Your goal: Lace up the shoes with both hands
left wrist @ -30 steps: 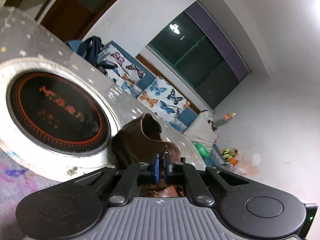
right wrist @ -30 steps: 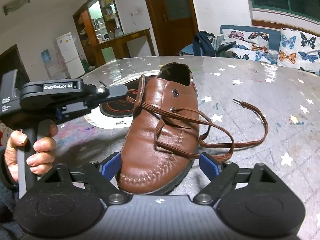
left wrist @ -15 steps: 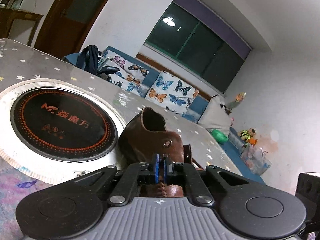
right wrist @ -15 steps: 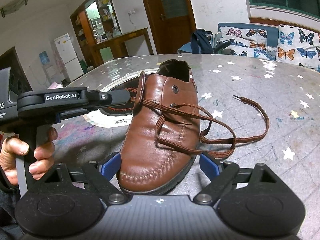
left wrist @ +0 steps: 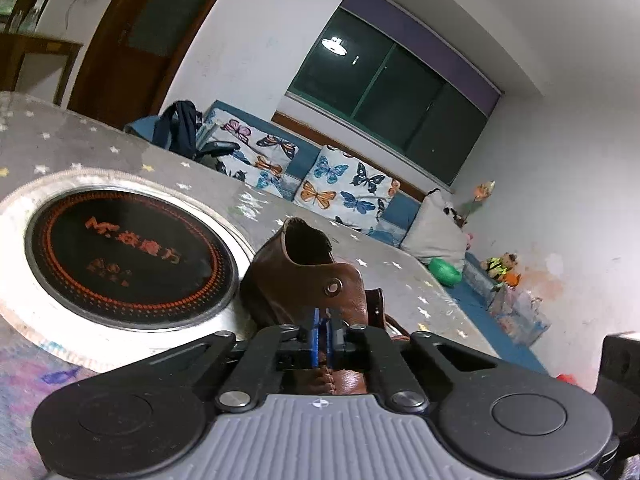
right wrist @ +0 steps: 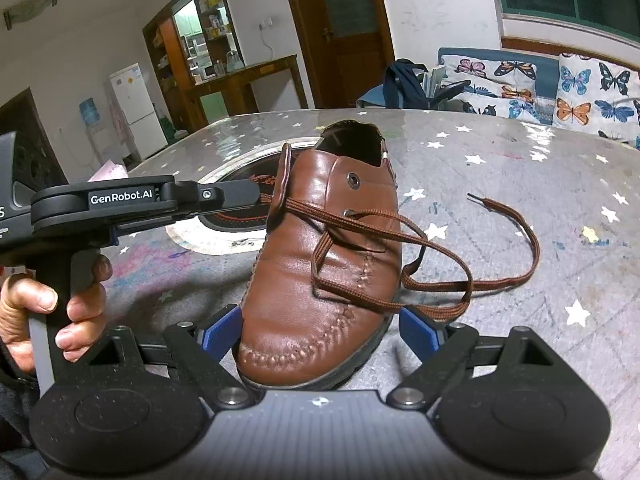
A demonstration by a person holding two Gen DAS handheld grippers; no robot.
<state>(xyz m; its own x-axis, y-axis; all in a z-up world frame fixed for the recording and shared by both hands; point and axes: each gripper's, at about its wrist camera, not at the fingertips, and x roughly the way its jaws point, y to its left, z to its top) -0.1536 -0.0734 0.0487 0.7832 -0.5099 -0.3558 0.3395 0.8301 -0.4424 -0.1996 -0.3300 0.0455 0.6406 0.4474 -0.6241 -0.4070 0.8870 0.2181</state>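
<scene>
The shoe [right wrist: 324, 264] sits on the bench [right wrist: 520, 184], toe toward the right gripper [right wrist: 320, 332], heel next to a round cooker plate [left wrist: 128, 256] set into the top. The right gripper's fingers [right wrist: 420, 332] are spread wide, one on each side of the toe, holding nothing. The left gripper [right wrist: 256, 196] comes in from the shoe's left side with its fingers [left wrist: 316, 330] clenched; in the right wrist view its tip meets the lace [right wrist: 400, 240] where it leaves the left flap, so it seems to be pinching that end, though the contact itself is hidden.

The lace crosses the tongue, passes through the lower right eyelet and trails in loose loops to the right on the bench, its tip [right wrist: 474, 197] lying free. The upper right eyelet [right wrist: 353, 179] is empty.

The leather looks stiff and glossy, so the shoe should stay put under light pulls but may slide on the slick bench cover. The lace is limp and thin, and will sag and twist. The stiff tip is likely the best place to grip for threading.
</scene>
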